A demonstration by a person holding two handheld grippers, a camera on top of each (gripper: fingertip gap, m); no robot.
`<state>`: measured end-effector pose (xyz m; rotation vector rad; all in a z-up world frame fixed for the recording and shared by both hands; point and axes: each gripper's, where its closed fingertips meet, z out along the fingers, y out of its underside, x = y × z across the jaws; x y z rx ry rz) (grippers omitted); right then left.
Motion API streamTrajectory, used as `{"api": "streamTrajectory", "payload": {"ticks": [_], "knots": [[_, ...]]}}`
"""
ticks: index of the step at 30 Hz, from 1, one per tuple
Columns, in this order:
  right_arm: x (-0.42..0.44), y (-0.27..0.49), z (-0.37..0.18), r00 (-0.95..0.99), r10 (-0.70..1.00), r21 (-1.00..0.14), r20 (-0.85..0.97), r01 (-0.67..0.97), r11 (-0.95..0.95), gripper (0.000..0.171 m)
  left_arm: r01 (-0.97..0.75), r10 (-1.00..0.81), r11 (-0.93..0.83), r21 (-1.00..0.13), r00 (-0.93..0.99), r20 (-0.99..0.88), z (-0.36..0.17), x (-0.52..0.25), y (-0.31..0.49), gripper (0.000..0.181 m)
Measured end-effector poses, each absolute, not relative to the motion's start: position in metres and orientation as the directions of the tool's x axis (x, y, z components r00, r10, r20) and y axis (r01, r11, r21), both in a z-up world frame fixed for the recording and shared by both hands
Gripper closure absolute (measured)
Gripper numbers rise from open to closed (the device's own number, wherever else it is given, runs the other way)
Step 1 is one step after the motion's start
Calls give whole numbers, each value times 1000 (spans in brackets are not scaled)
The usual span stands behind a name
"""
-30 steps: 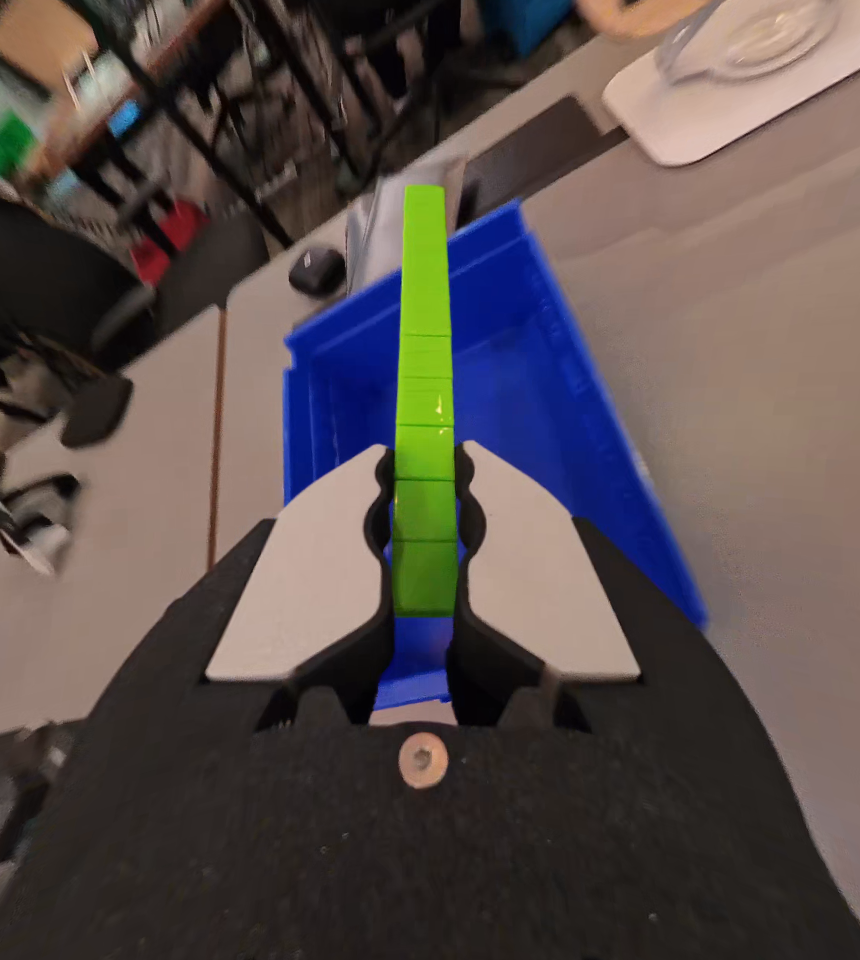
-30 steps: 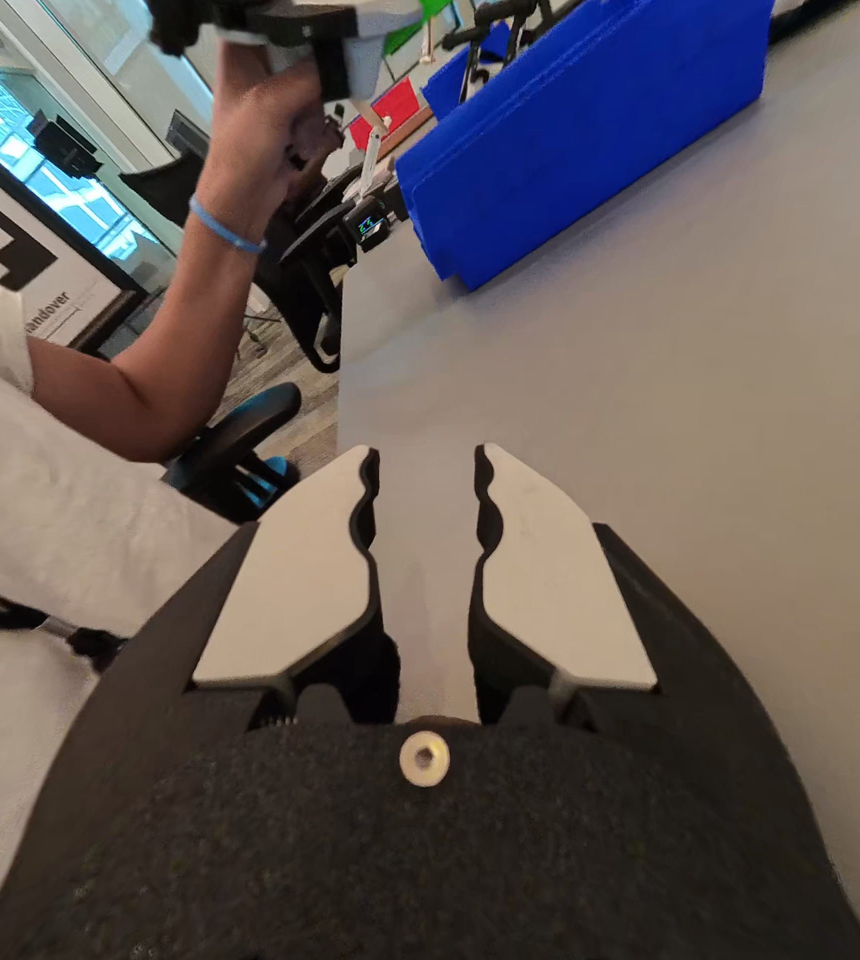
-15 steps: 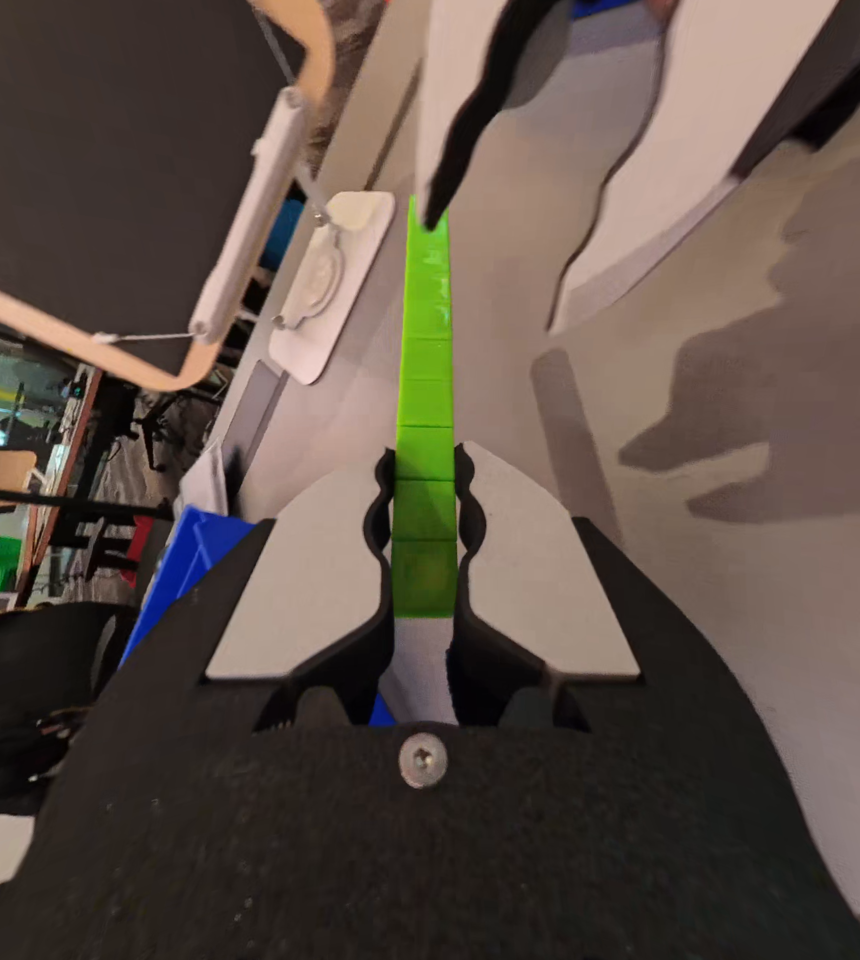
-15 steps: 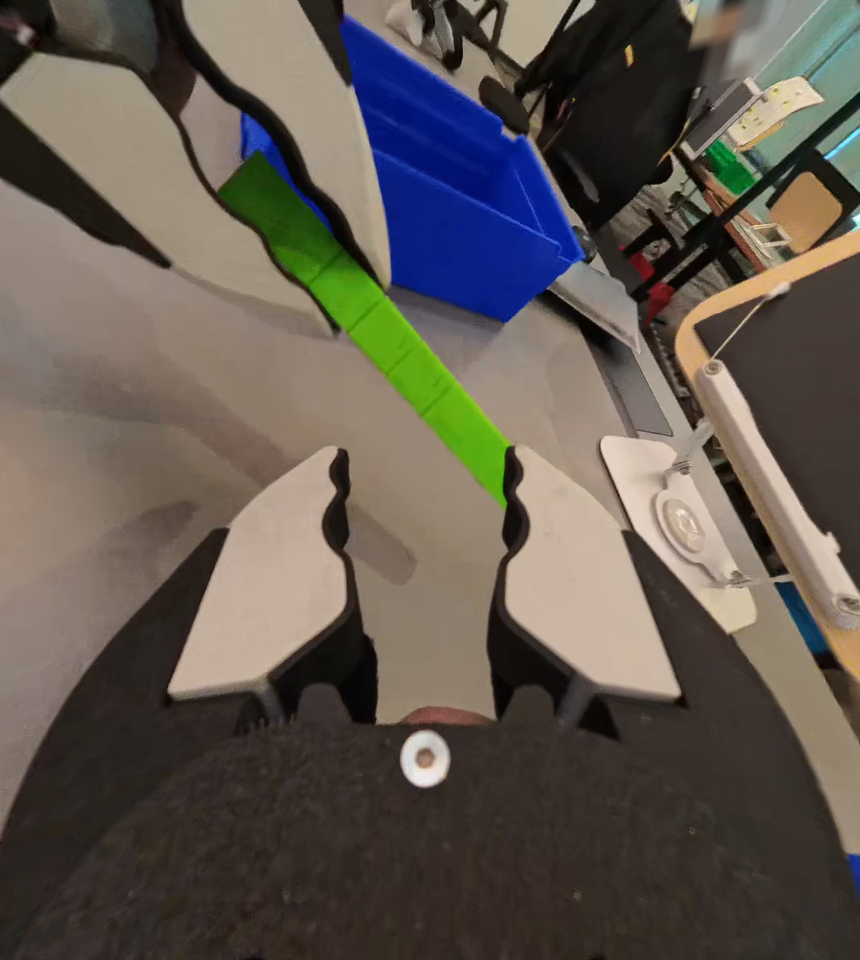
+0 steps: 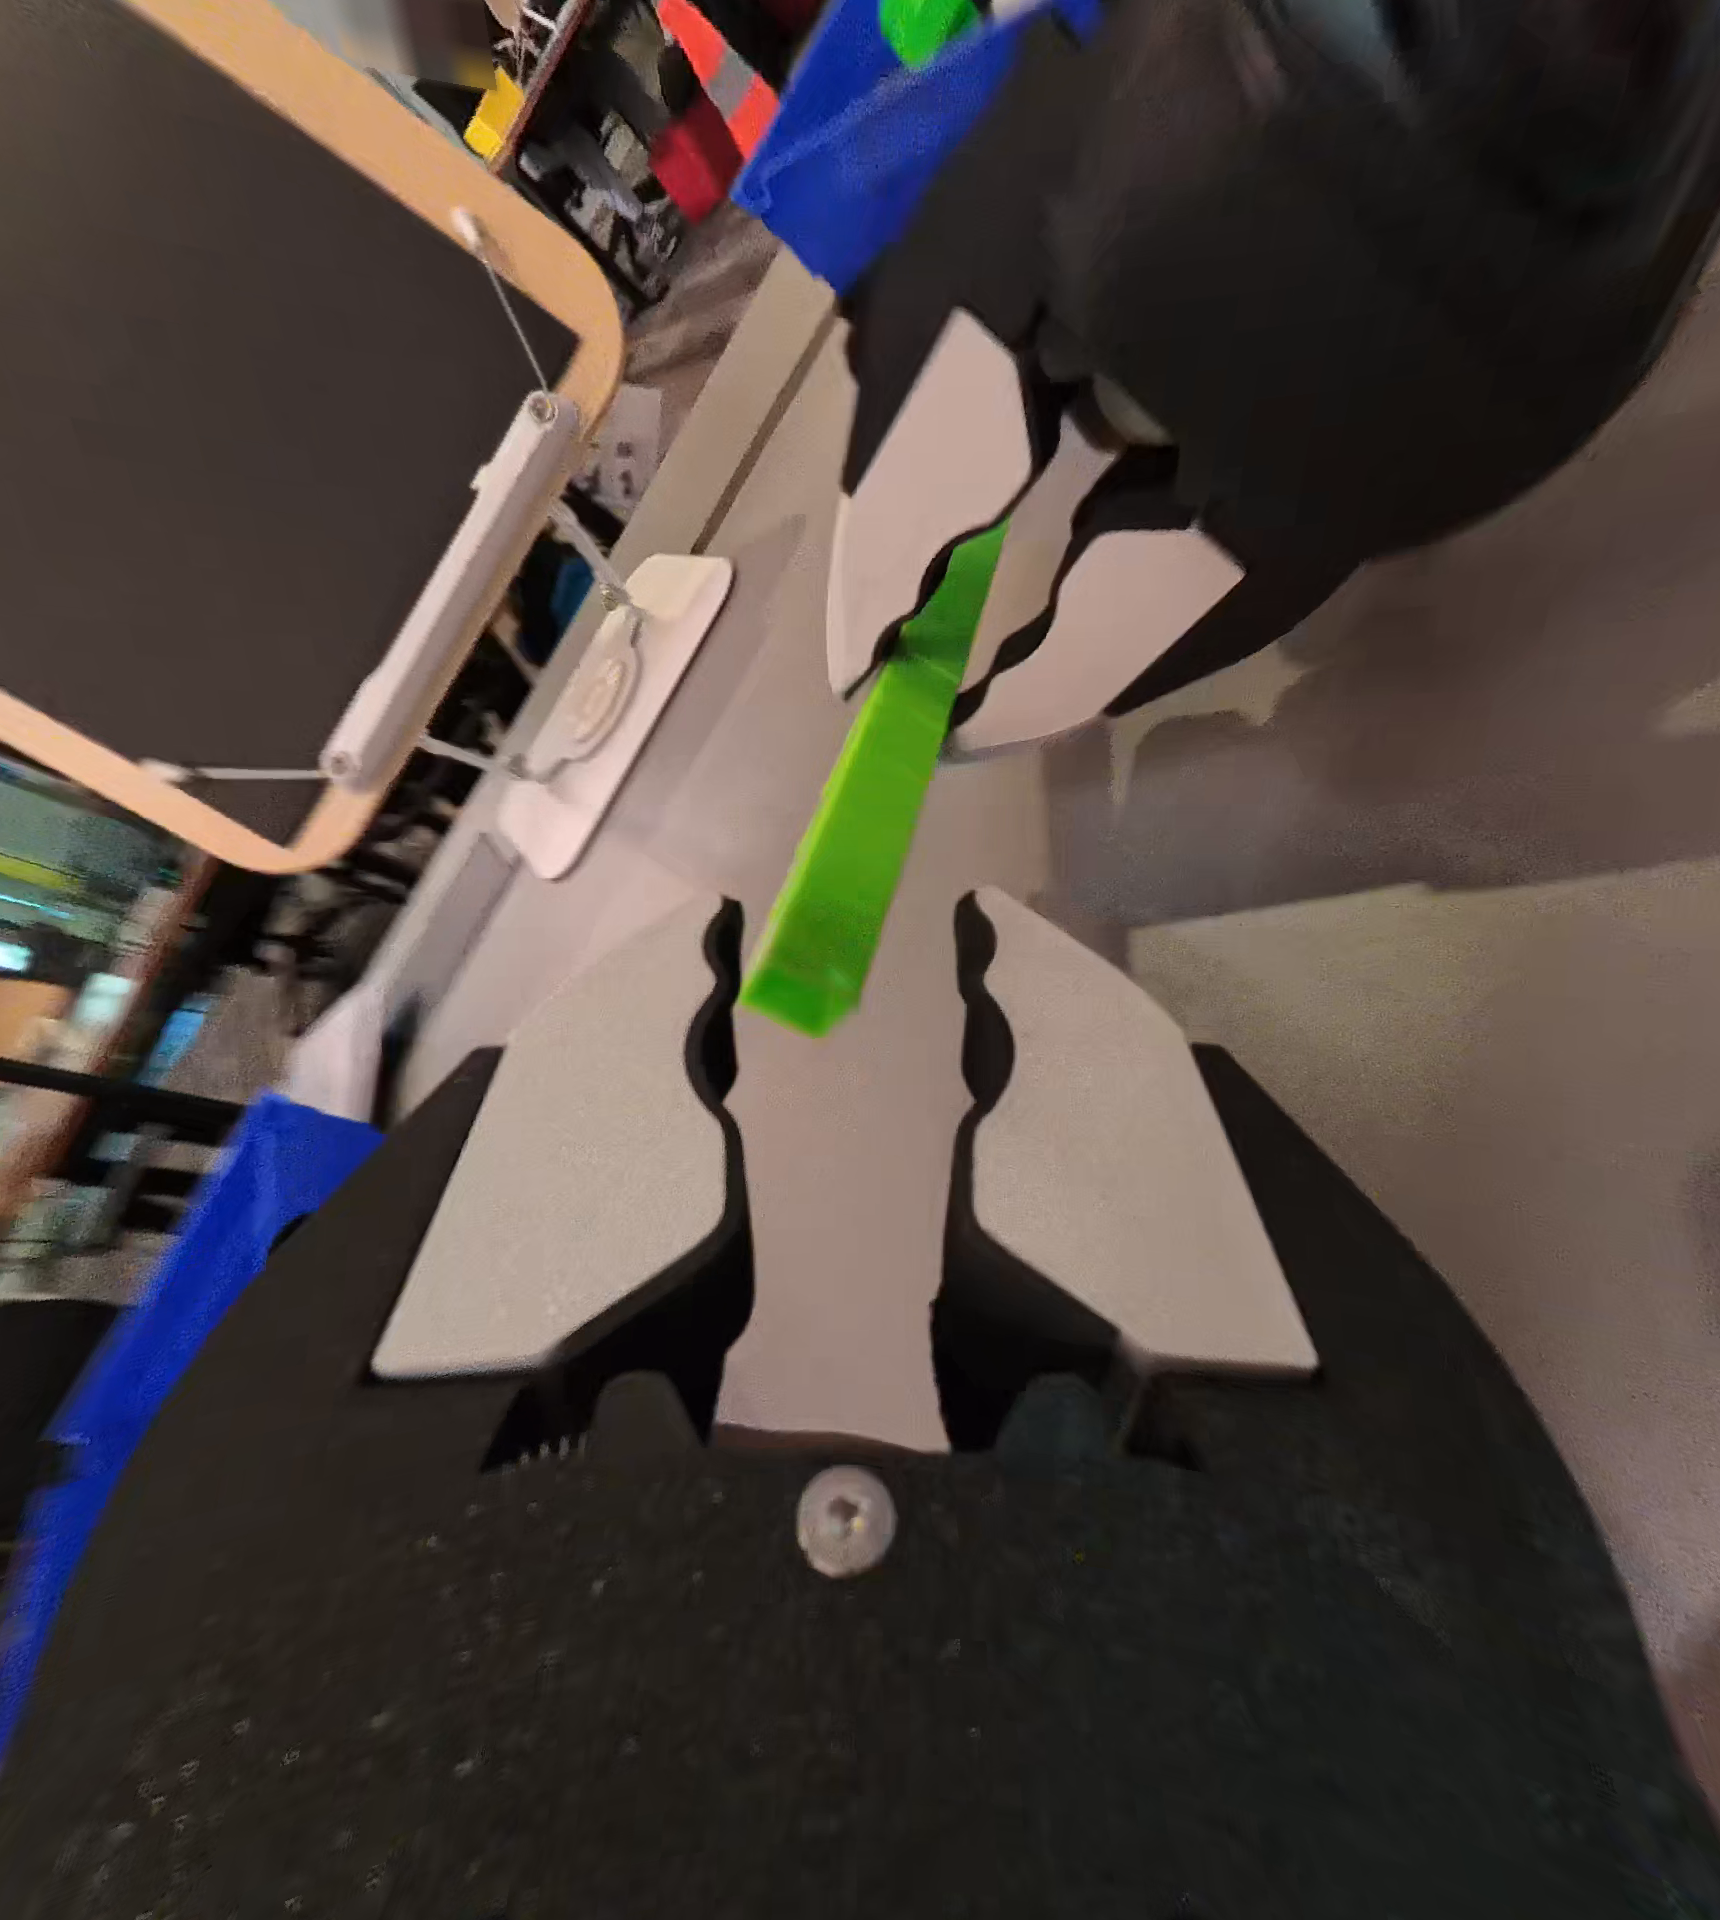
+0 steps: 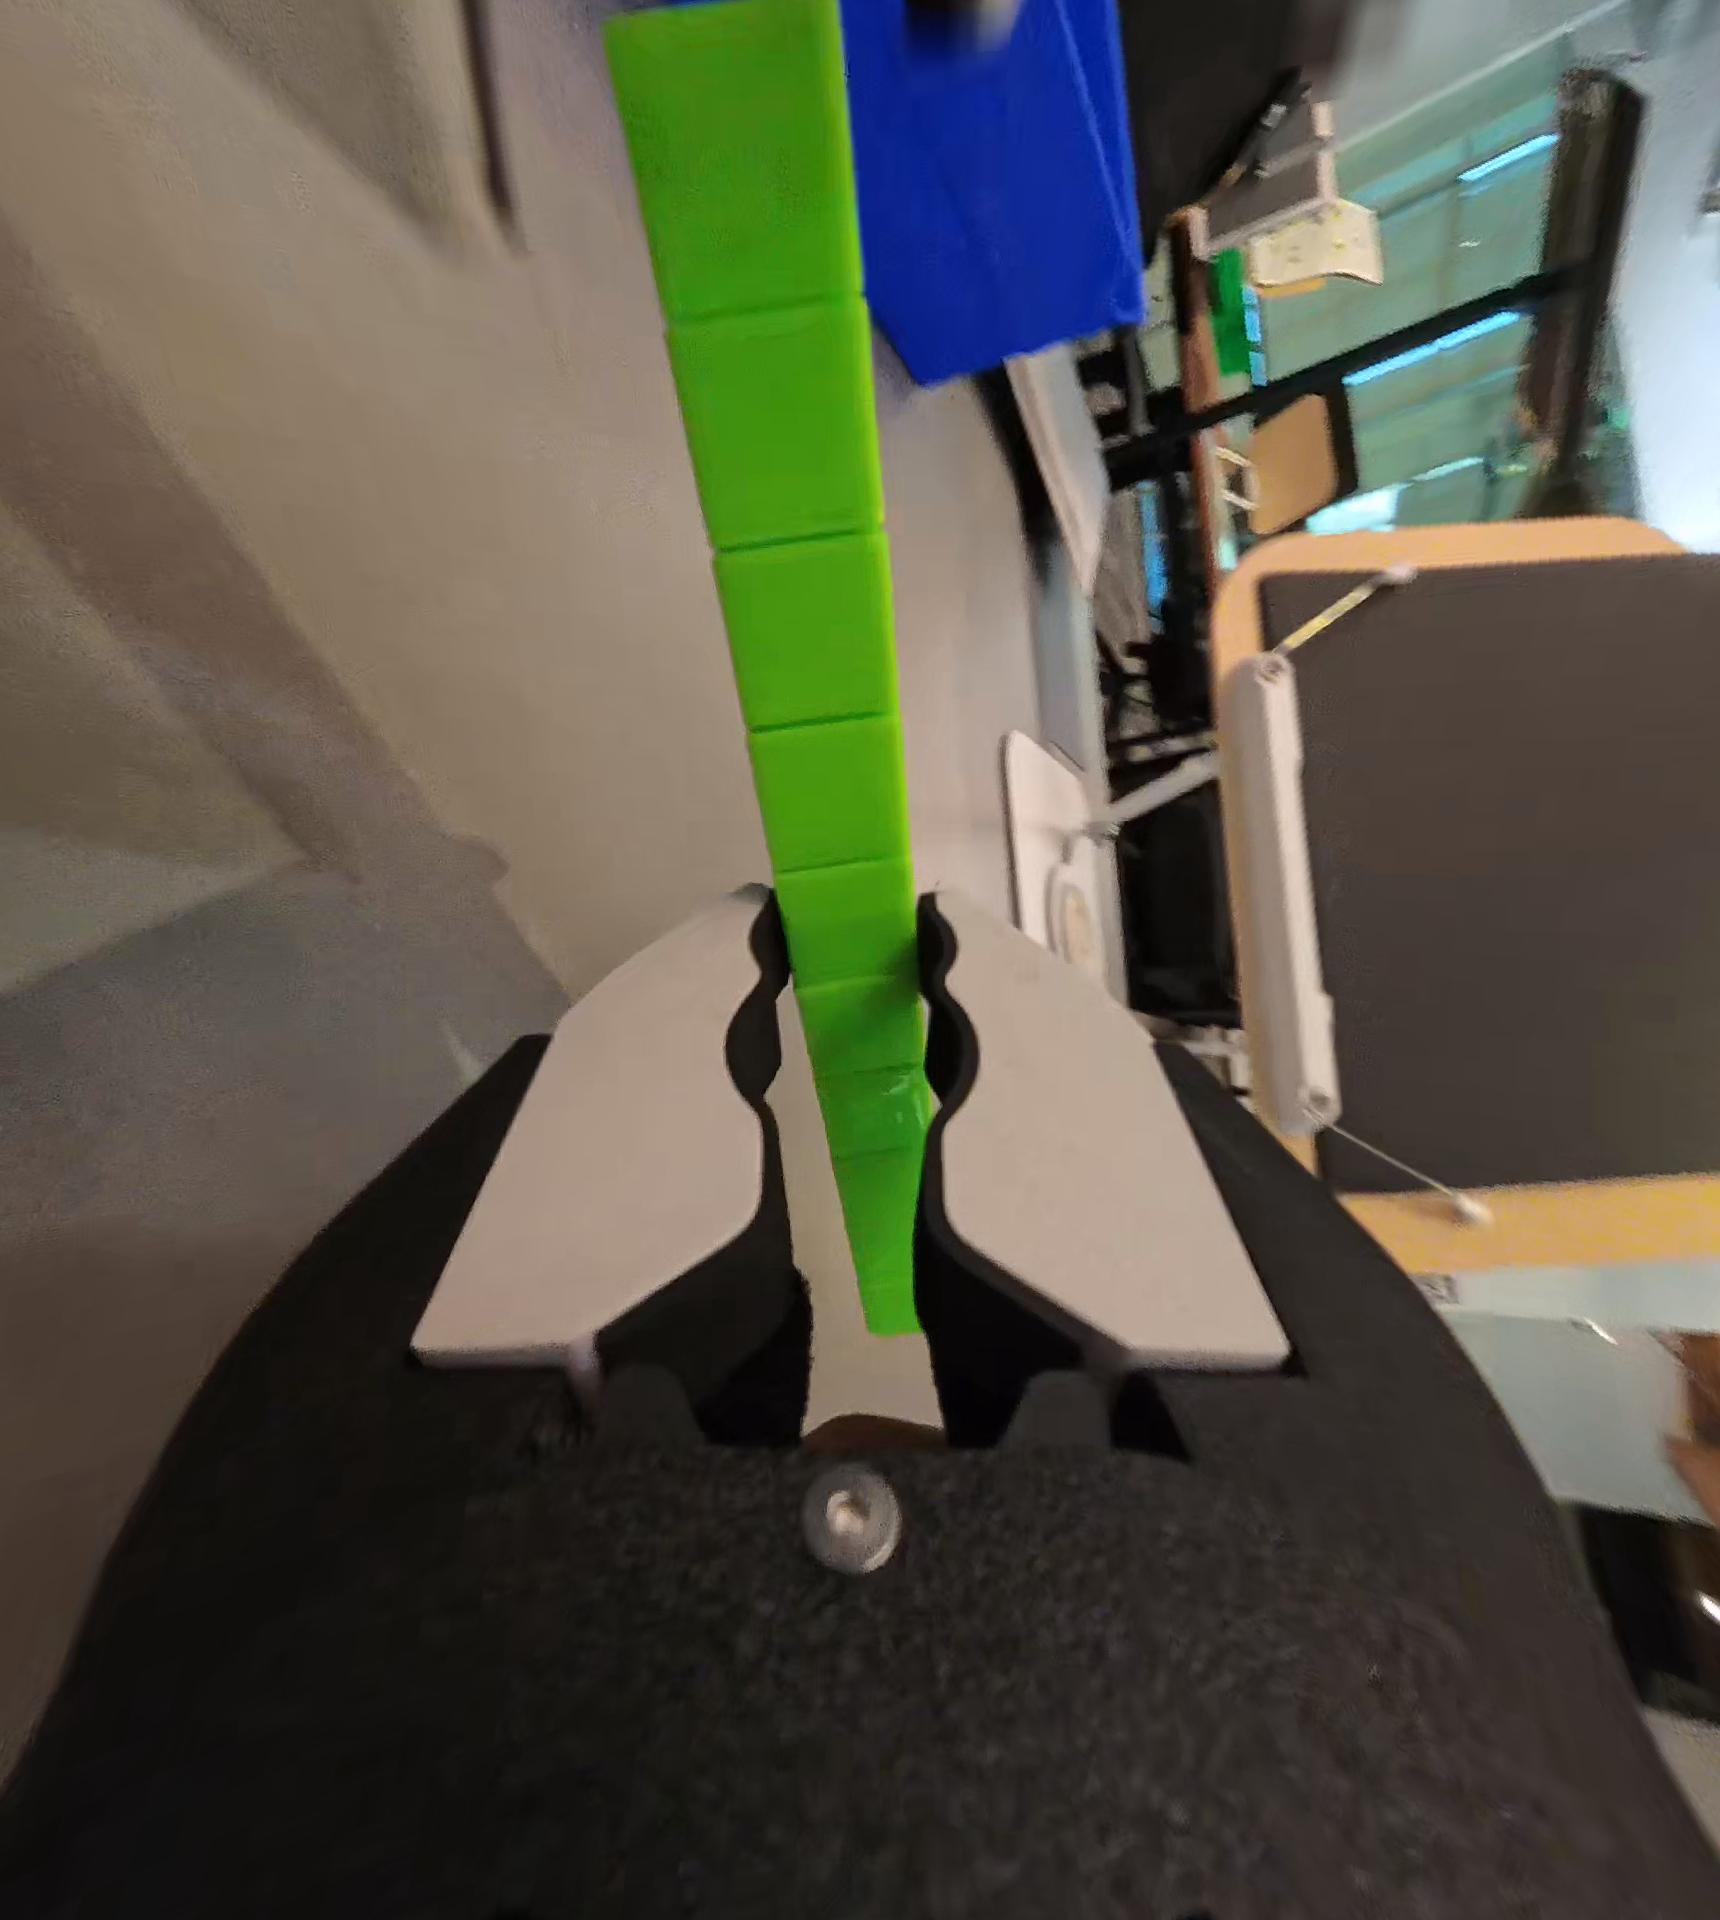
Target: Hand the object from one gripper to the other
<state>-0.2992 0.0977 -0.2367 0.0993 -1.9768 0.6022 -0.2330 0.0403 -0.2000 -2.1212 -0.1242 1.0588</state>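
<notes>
A long bright green segmented bar (image 6: 783,436) is clamped near one end in my right gripper (image 6: 848,914), which is shut on it. The bar runs straight forward from the right fingers. In the left wrist view the right gripper (image 5: 923,686) comes in from the upper right holding the far part of the bar (image 5: 866,831). My left gripper (image 5: 848,914) is open. The bar's free end sits at the mouth between its fingertips, closer to the left finger, and is not clamped.
Both grippers are above a grey table (image 5: 1407,1091). A blue bin (image 6: 991,187) lies beyond the bar, also showing in the left wrist view (image 5: 856,197). A black board with a wooden frame (image 5: 160,364) and a white pad (image 5: 617,707) stand at the table's edge. The grippers' ends are close to 10 cm from one another.
My right gripper closed on the far end of the green bar. My left gripper opened and let go, and the bar's near end now sits at its fingertips instead of deep between them.
</notes>
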Motion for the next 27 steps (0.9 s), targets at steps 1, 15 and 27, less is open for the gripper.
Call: {"api": "streamTrajectory", "payload": {"ticks": [1,15,27], "knots": [[-303,105,-235,-439,197,-356,876,-315,880,148,-191,438,-655,-731,692,-574,-197,-226,37,140],[-283,81,-191,-154,267,-308,951,-438,844,148,210,396,-117,-971,906,149,-179,-219,24,127],[-275,48,-214,-302,282,-399,910,-463,792,142,191,440,-220,-957,895,77,-193,-230,15,159]]}}
